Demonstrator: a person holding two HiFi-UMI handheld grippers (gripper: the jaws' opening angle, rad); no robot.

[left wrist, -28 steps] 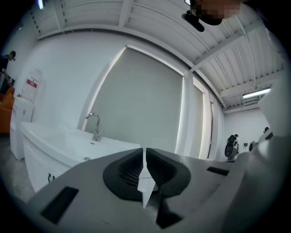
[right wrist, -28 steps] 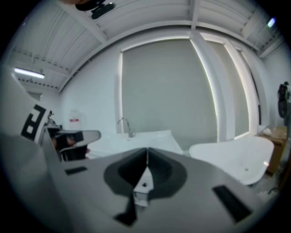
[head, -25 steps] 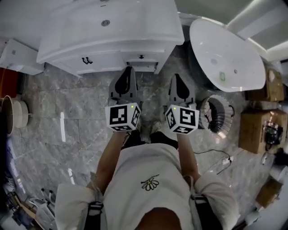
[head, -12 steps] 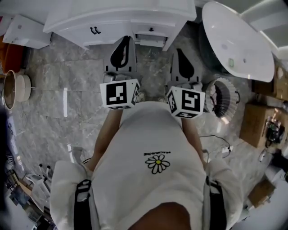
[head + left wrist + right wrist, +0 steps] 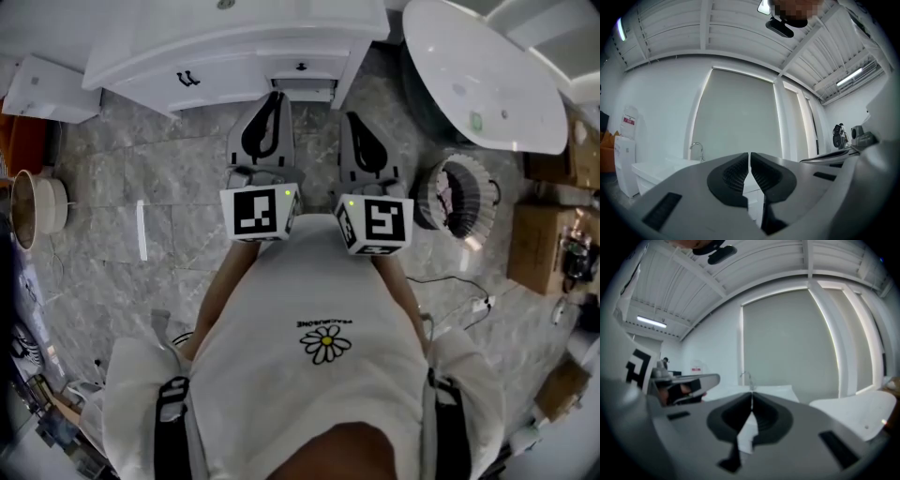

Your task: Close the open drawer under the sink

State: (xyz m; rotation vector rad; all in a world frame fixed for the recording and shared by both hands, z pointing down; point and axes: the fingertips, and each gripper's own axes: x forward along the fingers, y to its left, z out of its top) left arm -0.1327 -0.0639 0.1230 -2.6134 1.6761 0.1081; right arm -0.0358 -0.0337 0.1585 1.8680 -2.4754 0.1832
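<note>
A white sink vanity [image 5: 234, 42] stands at the top of the head view. Its small drawer [image 5: 302, 77], with a black knob, seems to stand out slightly from the front. My left gripper [image 5: 274, 97] is level and shut with nothing between its pads, its tips just short of the drawer. My right gripper [image 5: 352, 118], to its right, is also shut and empty, a little further back. The left gripper view shows my closed left gripper [image 5: 750, 157] before the faucet [image 5: 697, 149]. In the right gripper view, my right gripper [image 5: 751, 397] points at the faucet [image 5: 747, 378].
A large white tub [image 5: 487, 75] lies at the upper right, with a ribbed round thing [image 5: 455, 192] and cardboard boxes [image 5: 544, 248] beside it. A cabinet door handle [image 5: 187, 79] shows left of the drawer. A white box [image 5: 47, 89] and a round pot [image 5: 33, 206] sit at the left.
Both grippers have risen and drawn closer together, still shut. The person has straightened up, so the white shirt fills more of the head view.
</note>
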